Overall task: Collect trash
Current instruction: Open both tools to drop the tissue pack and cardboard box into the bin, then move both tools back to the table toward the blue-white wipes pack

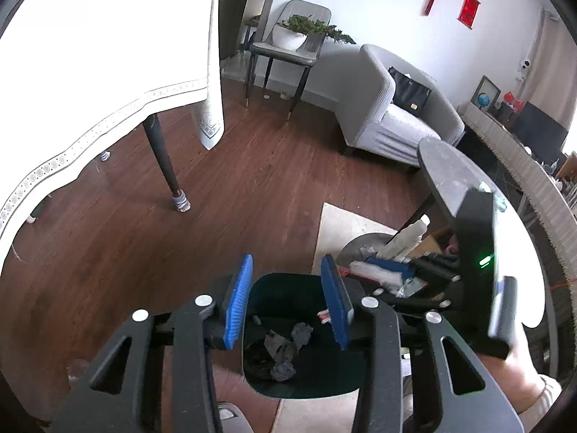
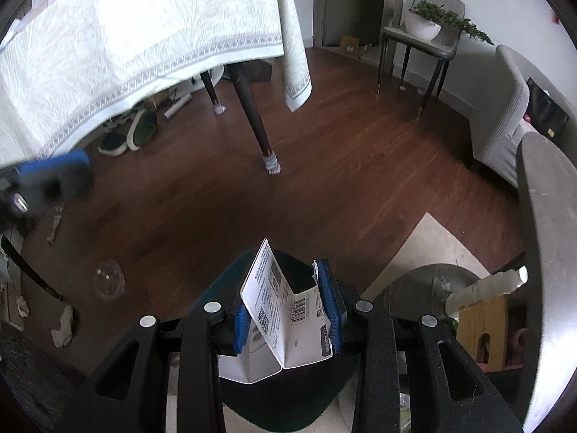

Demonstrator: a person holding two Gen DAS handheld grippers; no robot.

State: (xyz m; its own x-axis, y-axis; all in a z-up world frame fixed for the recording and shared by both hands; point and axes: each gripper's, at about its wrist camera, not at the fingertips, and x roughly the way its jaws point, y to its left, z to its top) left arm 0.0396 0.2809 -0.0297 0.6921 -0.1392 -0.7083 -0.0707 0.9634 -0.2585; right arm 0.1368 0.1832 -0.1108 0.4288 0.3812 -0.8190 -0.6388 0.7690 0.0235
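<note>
Crumpled tissues (image 1: 288, 346) already lie in the dark bin (image 1: 252, 375). The right gripper (image 2: 288, 310), jaws pinching a flattened white carton (image 2: 285, 324), hangs above it; the left gripper (image 1: 288, 306), jaws apart and empty, hovers over the bin. Floor litter remains.

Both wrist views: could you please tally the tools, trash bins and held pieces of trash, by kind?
Tools: 2 (left tool, empty; right tool, clamped)
Trash bin: 1 (dark green bin)
Held trash: 1 (flattened white carton in the right tool)
Total: 4
</note>
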